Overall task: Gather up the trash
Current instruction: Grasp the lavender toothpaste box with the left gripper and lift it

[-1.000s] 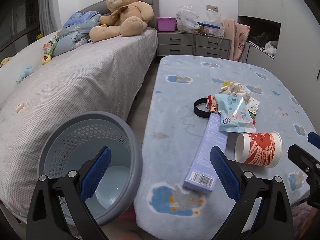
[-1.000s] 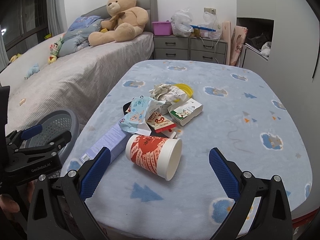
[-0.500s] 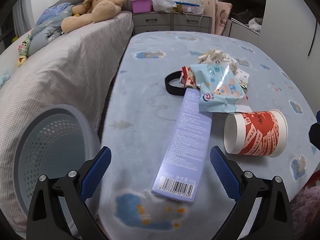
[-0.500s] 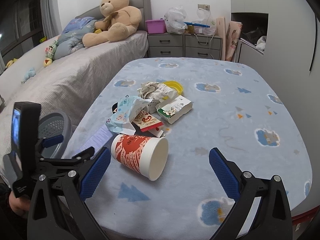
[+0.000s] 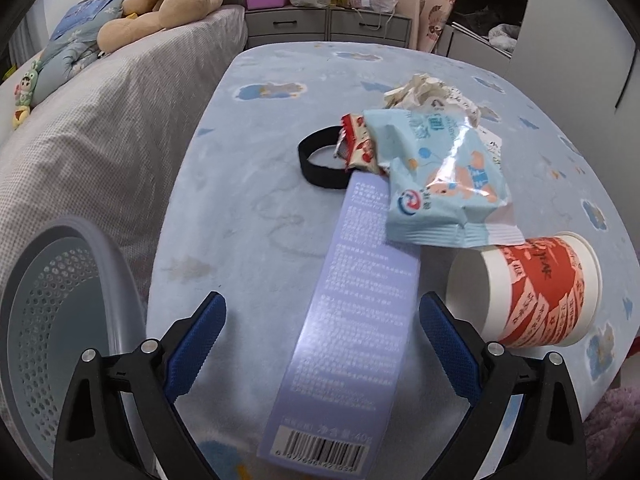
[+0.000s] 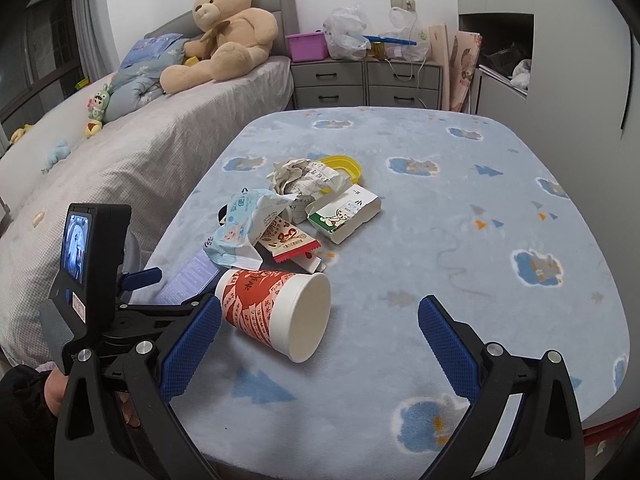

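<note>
1. Left wrist view: our left gripper (image 5: 320,344) has its jaws spread wide, holding nothing, with the long purple box (image 5: 352,320) lying between the 2 blue pads (image 5: 196,344). Compared with 0.5 s ago, we have come closer and lower: the box now fills the gap and its barcode end sits near the bottom edge.
2. The box's far end is tucked under the light blue snack bag (image 5: 440,184), which also overlaps the red and white paper cup (image 5: 532,292) lying on its side to the right. A black band (image 5: 320,160), a red wrapper (image 5: 358,148) and crumpled paper (image 5: 420,88) lie beyond, all on the blue blanket-covered table (image 5: 260,160).
3. The grey perforated basket (image 5: 60,320) stands off the table's left edge; it takes up less of the frame than 1 s ago.
4. Right wrist view: our right gripper (image 6: 320,344) is also wide open and empty, hovering over the near table edge. The paper cup (image 6: 276,308) lies just beside its left pad, mouth towards us; it looks nearer than 0.5 s ago.
5. Behind the cup we see the snack bag (image 6: 248,228), the red wrapper (image 6: 288,242), a small white and green carton (image 6: 344,216), crumpled paper (image 6: 304,178) and a yellow lid (image 6: 348,166).
6. The left gripper (image 6: 160,292) shows at the left, over the purple box (image 6: 188,276), further onto the table than before.
</note>
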Motion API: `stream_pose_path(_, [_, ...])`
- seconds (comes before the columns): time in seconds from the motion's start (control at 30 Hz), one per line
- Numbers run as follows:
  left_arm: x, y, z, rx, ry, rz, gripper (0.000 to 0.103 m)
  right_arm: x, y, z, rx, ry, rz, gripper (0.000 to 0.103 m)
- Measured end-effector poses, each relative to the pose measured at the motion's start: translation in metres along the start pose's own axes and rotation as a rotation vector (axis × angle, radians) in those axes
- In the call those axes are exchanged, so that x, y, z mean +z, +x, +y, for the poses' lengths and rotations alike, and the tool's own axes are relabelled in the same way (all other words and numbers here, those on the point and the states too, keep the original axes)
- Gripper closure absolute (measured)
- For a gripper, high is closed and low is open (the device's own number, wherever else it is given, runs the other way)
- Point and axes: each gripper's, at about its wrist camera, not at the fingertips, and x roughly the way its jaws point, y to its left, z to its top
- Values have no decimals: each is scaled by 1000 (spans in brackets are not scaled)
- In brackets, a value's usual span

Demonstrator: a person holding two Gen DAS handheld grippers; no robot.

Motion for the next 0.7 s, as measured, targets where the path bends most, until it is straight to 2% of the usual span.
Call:
stream_pose_path(0.07, [1,1,-6,-21,26,10,31,0,1,0,0,-2,2,6])
stream_pose_path(0.1, [1,3,-8,-35,36,26,47,-1,1,0,-1,-3,2,6])
stream_pose_path(0.13, [0,4,-9,-50,40,41,54,-1,1,0,-1,-5,2,6])
stream_pose_path(0.2, [-2,2,-9,-48,41,39,58,-2,2,0,-6,-8,3,6])
stream_pose_path(0.3, [-4,-4,-5,-75,25,34,59,-2,3,1,-9,-10,9,6])
stream_pose_path(0.5, [-14,-25,7,-76,10,5,59,-6,5,7,-36,-34,13,6])
stream_pose_path(0.7, [-25,-48,19,-78,-2,-29,59,-13,12,17,-19,-12,36,6])
